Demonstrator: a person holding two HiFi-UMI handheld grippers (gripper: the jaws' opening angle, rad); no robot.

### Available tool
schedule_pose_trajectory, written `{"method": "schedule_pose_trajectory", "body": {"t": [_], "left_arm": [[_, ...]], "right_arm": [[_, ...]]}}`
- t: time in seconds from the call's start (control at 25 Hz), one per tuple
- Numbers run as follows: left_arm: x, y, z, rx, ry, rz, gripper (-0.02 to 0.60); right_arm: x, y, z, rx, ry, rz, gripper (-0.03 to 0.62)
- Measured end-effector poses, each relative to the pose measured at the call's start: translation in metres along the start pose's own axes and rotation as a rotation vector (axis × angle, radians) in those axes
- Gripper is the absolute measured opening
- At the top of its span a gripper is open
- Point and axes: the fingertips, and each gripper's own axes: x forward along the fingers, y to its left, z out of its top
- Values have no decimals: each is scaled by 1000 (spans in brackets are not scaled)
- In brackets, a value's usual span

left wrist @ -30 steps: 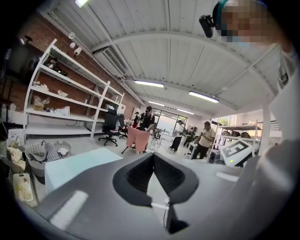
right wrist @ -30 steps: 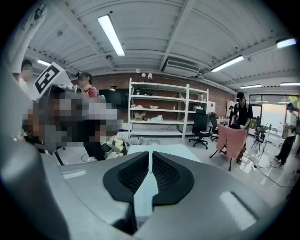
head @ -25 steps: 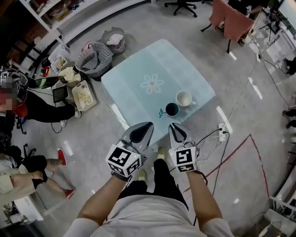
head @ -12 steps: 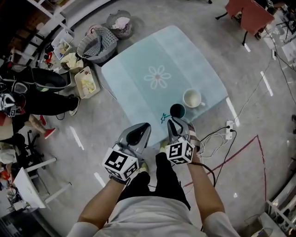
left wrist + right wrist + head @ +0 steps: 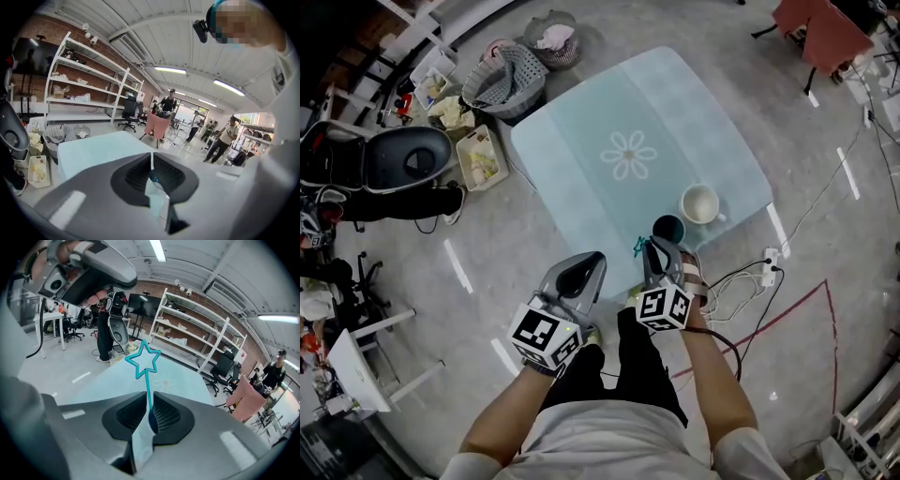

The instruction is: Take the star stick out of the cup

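— How far along is the task?

— The right hand-held gripper point(image 5: 149, 398) is clamped on the thin stem of the star stick point(image 5: 144, 359), and the star stands free beyond the jaws. In the head view the dark cup point(image 5: 668, 228) sits by the near right edge of the desk point(image 5: 581, 159), beside a white cup point(image 5: 701, 202). The stick seems to be outside the cup already.

— What is left?

— Probably only to carry it clear. The left hand-held gripper point(image 5: 151, 157) is closed on nothing, off the desk's near edge.
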Motion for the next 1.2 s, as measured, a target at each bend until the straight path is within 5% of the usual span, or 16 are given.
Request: {"method": "schedule_pose_trajectory", "body": {"t": [0.44,1.2], "left_arm": [[-4,-2,3,5,-18,-21,8],[-48,-49,39,77,-121,-146,6]], "right_arm": [[-12,-8,17,-8,-27,-35,28],[-145,-54,101,250,-202,-225,28]]}}
